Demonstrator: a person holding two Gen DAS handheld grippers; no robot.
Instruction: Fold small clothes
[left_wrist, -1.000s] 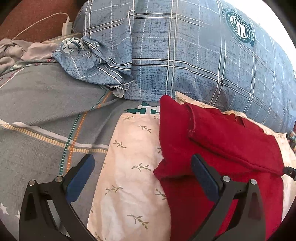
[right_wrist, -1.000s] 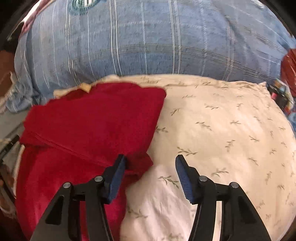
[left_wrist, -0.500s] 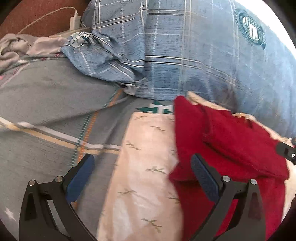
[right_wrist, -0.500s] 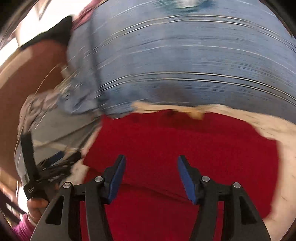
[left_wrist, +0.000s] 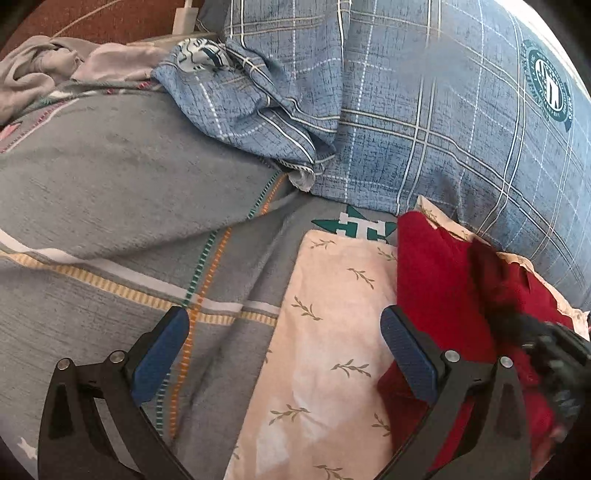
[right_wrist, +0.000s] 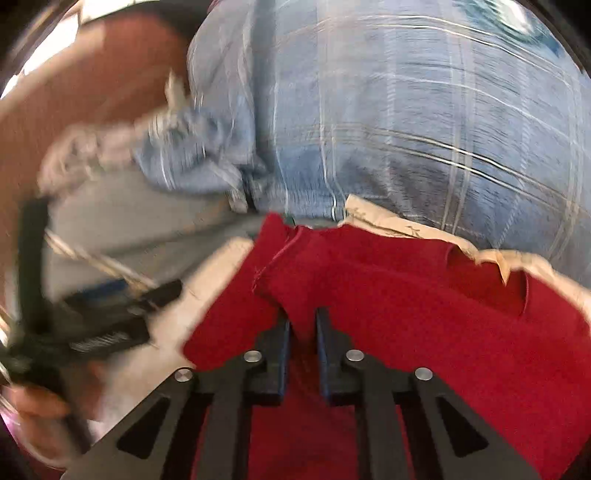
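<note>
A red garment (left_wrist: 436, 280) lies partly folded on a cream leaf-print pillow (left_wrist: 332, 332). In the right wrist view my right gripper (right_wrist: 303, 317) is closing its jaws, and a raised fold of the red garment (right_wrist: 424, 314) is pinched between the blue pads. My left gripper (left_wrist: 284, 321) is open with nothing between its fingers, above the pillow's left edge and just left of the garment. Its right finger (left_wrist: 406, 354) overlaps the garment's left edge. The right gripper (left_wrist: 554, 354) shows as a dark blur at the right edge.
A large blue plaid pillow (left_wrist: 424, 110) rises behind the garment. A grey striped bedsheet (left_wrist: 110, 184) spreads to the left, with crumpled grey clothes (left_wrist: 37, 74) and a white charger (left_wrist: 184, 18) at the back. A hand (right_wrist: 33, 402) holds the left gripper (right_wrist: 110, 306).
My right gripper swung left across the red garment and went from open to closed on a fold. The left gripper drifted a little left, still open. The right gripper now shows in the left wrist view.
</note>
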